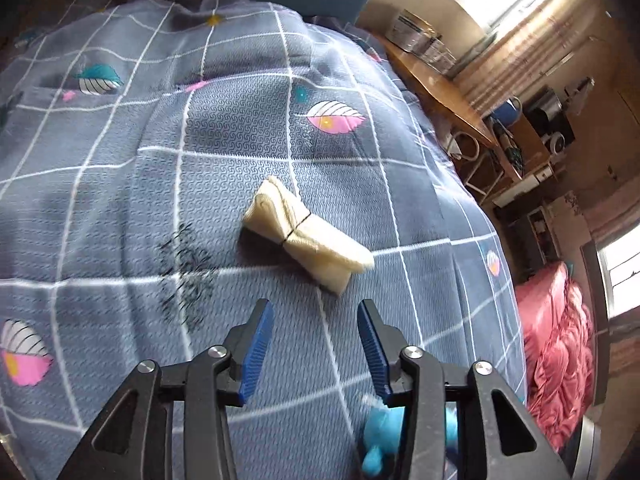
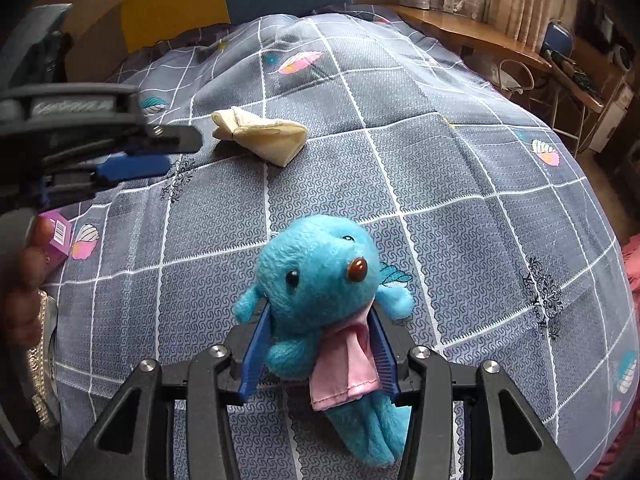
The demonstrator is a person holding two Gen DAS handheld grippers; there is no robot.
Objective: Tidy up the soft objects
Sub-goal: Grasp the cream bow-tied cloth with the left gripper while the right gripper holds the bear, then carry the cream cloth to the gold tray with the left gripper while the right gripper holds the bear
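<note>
A cream folded cloth bundle, tied with a dark band, lies on the grey patterned bedspread. My left gripper is open and empty just short of it. It also shows in the right wrist view at the left, beside the bundle. My right gripper is shut on a blue plush toy with a pink scarf, held over the bedspread. Part of the toy shows at the bottom of the left wrist view.
A purple box lies at the bed's left edge. A wooden desk with boxes runs along the right of the bed. A pink quilt lies beside the bed at the right. A yellow and blue headboard stands behind.
</note>
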